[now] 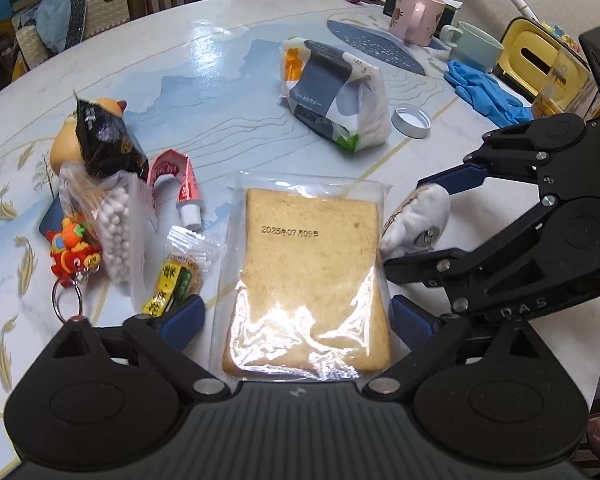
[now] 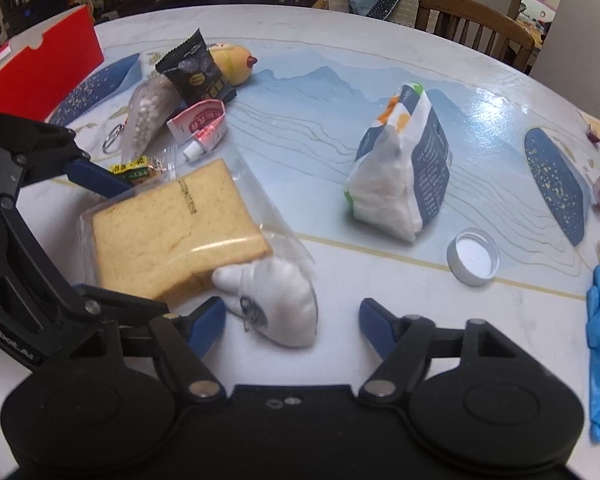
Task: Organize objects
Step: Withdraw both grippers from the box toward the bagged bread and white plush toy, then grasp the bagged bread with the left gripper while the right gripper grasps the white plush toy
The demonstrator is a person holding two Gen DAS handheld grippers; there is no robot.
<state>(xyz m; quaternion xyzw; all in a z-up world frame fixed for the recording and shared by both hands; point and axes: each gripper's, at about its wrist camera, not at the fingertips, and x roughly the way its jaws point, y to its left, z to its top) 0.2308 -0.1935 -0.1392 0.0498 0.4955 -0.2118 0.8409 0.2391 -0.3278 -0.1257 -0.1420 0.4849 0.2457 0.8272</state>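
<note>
The left gripper [image 1: 296,320] sits lowest in its own view, its blue pads wide apart on either side of the near end of the bagged bread [image 1: 308,276], clear of the bag's edges and gripping nothing. The right gripper [image 2: 292,316] is likewise open, its pads flanking the white plush [image 2: 276,304]; the left pad looks to be at the plush's edge, though contact cannot be made out, and the right one stands well clear.

All of this lies on the round table [image 1: 204,80], printed with blue mountains. The bread lies flat near the table's front edge, a date stamped on the slice, with the plush just beside its right corner. Farther back, alone mid-table, is the tissue pack [image 1: 332,96], and near it the white cap [image 1: 411,120], open side up. Left of the bread is a cluster: the black snack bag [image 1: 104,140] on the yellow toy [image 1: 66,144], the swab bag [image 1: 116,216], the toothpaste tube [image 1: 180,184], a small cracker packet [image 1: 180,276] and the red keychain [image 1: 74,248].
</note>
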